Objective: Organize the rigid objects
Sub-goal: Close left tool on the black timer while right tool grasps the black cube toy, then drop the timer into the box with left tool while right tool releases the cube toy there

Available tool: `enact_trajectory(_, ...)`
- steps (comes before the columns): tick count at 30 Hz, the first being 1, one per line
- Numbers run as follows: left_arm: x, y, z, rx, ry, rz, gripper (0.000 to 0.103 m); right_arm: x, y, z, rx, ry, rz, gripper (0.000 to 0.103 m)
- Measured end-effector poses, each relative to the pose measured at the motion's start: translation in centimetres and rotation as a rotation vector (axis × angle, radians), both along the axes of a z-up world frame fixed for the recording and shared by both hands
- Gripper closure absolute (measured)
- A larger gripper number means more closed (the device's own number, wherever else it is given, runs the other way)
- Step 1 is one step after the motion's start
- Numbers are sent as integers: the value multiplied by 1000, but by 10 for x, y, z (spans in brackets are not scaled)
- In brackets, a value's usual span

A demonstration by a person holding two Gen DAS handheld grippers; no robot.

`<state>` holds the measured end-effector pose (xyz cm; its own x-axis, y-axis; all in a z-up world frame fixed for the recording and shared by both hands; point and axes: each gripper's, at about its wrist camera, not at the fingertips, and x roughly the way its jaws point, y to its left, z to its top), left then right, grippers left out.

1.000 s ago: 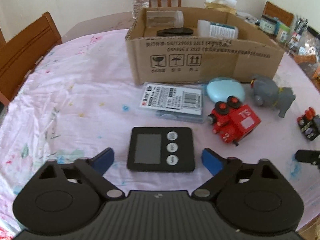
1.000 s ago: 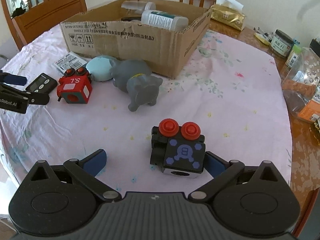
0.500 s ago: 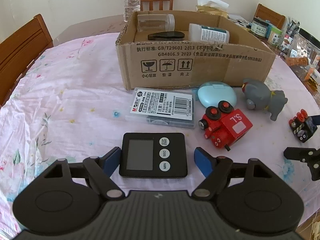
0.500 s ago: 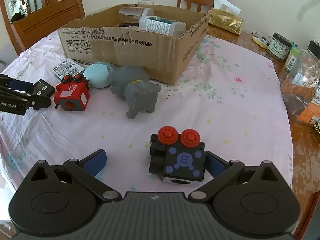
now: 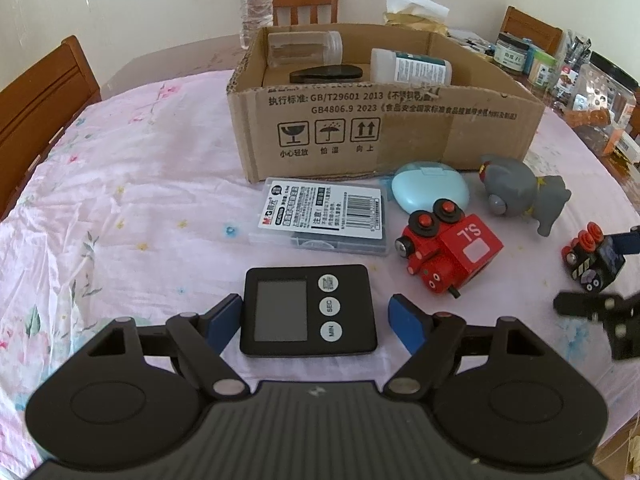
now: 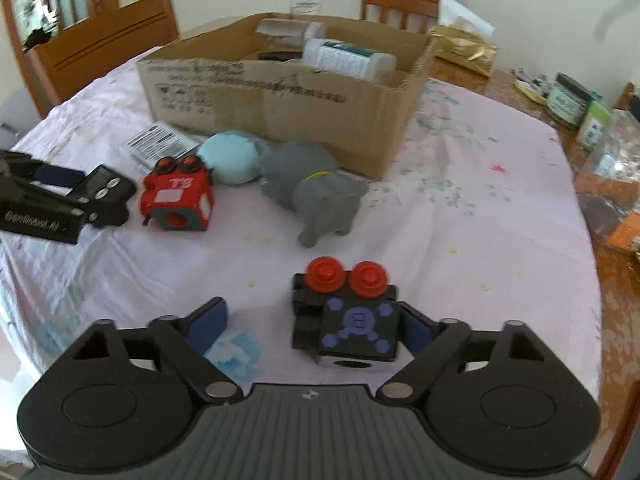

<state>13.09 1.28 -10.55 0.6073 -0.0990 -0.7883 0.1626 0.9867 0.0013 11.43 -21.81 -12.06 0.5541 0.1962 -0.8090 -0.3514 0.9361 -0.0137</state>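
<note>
Your left gripper (image 5: 314, 320) has closed in around the timer (image 5: 309, 311), jaws wide, gripping nothing; your right gripper (image 6: 312, 326), equally open, brackets the black toy (image 6: 347, 316). Both are ready to squeeze.

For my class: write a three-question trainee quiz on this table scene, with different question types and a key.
1. True or false: the black timer lies between the open fingers of the left gripper.
2. Which toy does the right gripper straddle: A) red train, B) black train, C) grey elephant?
3. Fill in: the white bottle lies inside the ____.

Key: 1 true; 2 B; 3 cardboard box.
</note>
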Motion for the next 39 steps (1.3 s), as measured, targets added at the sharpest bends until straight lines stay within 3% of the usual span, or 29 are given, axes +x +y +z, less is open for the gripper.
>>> enact_trajectory(10, 4, 1, 0, -7, -5, -12, 24, 0, -4, 3, -1, -22, -81, 39)
enact_trajectory(12, 4, 2, 0, -8, -3, -13, 30, 0, -5, 4, -1, -21, -90, 43)
enact_trajectory(14, 4, 3, 2, -10, 1, -18, 34, 0, -5, 5, 0, -16, -97, 43)
enact_trajectory(28, 13, 8, 12, 16, 97, -92, 34, 5, -8, 24, -34, 6, -78, 44)
enact_trajectory(39, 22, 16, 54, 35, 67, -162, 34, 16, -16, 54, -4, -20, -56, 44)
